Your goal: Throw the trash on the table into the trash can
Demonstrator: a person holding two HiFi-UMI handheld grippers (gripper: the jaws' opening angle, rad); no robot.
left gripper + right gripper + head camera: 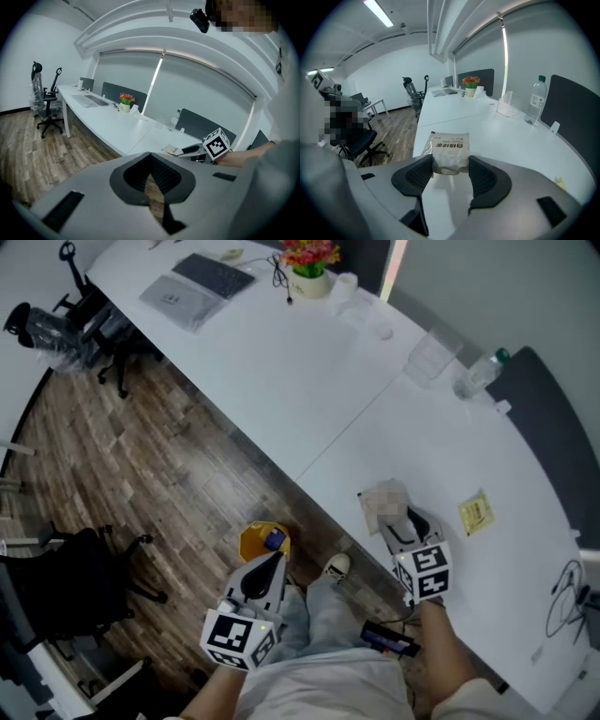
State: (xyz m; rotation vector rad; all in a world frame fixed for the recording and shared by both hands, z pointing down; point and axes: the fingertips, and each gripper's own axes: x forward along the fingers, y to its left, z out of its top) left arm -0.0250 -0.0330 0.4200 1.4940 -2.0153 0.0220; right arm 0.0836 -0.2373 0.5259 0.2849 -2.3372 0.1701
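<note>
Right gripper (450, 163): jaws clamped across the near end of a flat paper packet (451, 146), one pad on each long edge. The packet is at the near edge of the white table (309, 381); can't tell whether it is clear of the surface.

Left gripper (151, 159): jaws together, nothing in them, held out over the floor beside the person's knees.

Yellow trash can (262, 540): stands on the wood floor just off the table edge, just ahead of the left gripper in the head view. Something blue is inside it.

Step in hand, as I judge it: carry the packet to the can.
- The grip takes one end only, so the free end will likely droop and swing. Move level, without a jerk.
- Bring the jaws right above the can mouth, low, before parting them; a light flat packet can sail aside.
- The left gripper should stay out of the drop line.

A yellow sticky note (476, 513) lies on the table near the right gripper, on its right. Probably next.
</note>
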